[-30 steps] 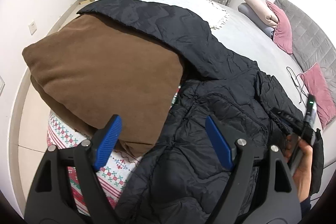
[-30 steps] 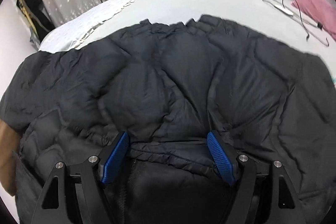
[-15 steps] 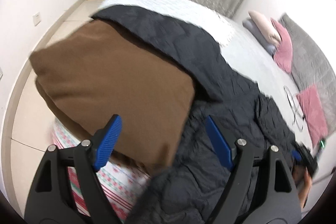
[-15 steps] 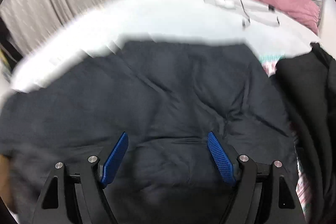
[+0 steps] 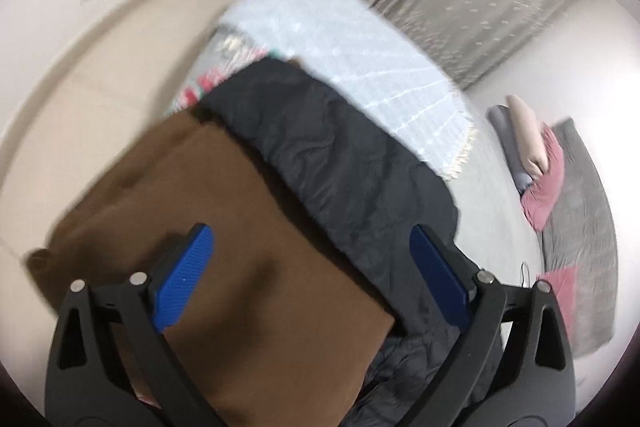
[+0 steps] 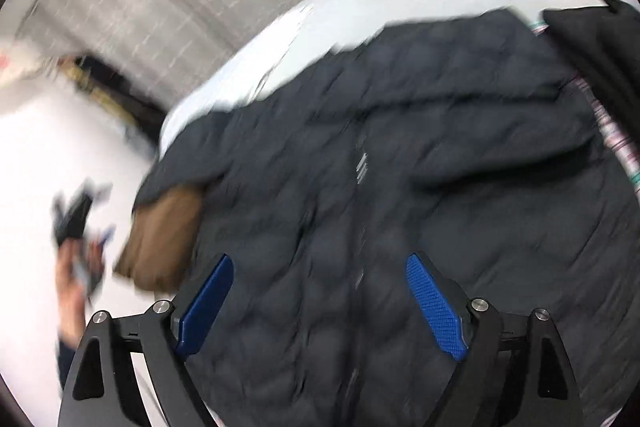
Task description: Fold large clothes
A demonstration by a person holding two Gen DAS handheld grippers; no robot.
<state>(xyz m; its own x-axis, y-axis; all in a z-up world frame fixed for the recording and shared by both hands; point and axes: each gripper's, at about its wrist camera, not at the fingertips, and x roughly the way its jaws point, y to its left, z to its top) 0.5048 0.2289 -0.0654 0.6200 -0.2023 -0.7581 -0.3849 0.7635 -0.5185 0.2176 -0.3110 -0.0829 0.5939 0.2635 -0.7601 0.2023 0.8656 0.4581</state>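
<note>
The dark quilted puffer jacket (image 6: 400,187) lies spread on the bed (image 5: 360,75), beside a brown cushion (image 5: 224,227), apparently only partly folded. Left tongs (image 5: 312,275) and right tongs (image 6: 320,307) are opening wide, gripping nothing.

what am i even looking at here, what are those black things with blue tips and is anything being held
Those are two hand-held grippers, one in each of a person's hands, each with a fisheye camera looking along its two fingers. One picture comes from the left gripper, the other from the right gripper. The blue parts are the finger pads. Both sets of jaws are opening, with nothing between them, so nothing is held. Below lies a bed with a dark quilted jacket spread on it and a brown cushion beside and partly under the jacket. In the right view, the person's hand with the other gripper shows at the left edge, blurred.
</note>
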